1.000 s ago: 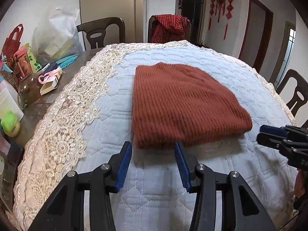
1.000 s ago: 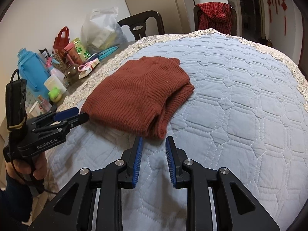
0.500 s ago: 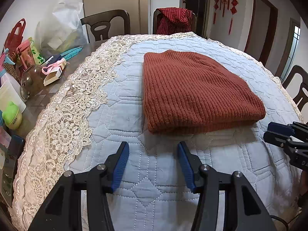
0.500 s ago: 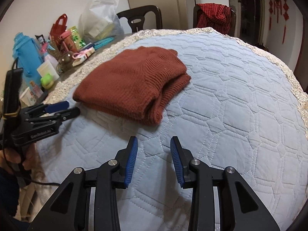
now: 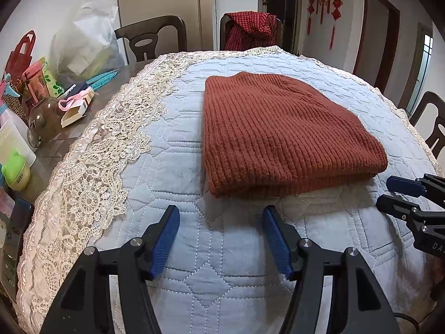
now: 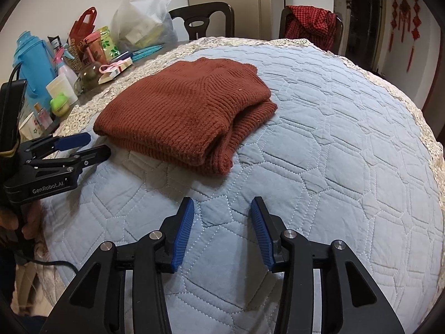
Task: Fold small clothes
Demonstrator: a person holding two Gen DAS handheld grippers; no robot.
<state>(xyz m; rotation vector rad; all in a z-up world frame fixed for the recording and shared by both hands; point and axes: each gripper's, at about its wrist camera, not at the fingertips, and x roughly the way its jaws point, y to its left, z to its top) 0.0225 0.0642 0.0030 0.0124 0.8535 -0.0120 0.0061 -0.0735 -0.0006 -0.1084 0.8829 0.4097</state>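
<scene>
Rust-brown ribbed sweater (image 5: 281,136), pale blue quilted cover (image 6: 333,144) with cream lace edge (image 5: 91,167), red checked cloth (image 5: 250,29)

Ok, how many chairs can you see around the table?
3: an empty chair at the far side, a chair with red checked cloth beside it, another chair at the right edge. Others may be hidden.

Rust-brown sweater (image 5: 281,136) ahead of left gripper (image 5: 221,222): coarse rib-knit, matt. Under both claws, quilted cover (image 6: 333,144): smooth stitched cloth, lace border (image 5: 91,167) leftward. Right gripper (image 6: 219,217): matt black plastic, ridged blue pads (image 6: 182,233), shiny metal pivots.
</scene>
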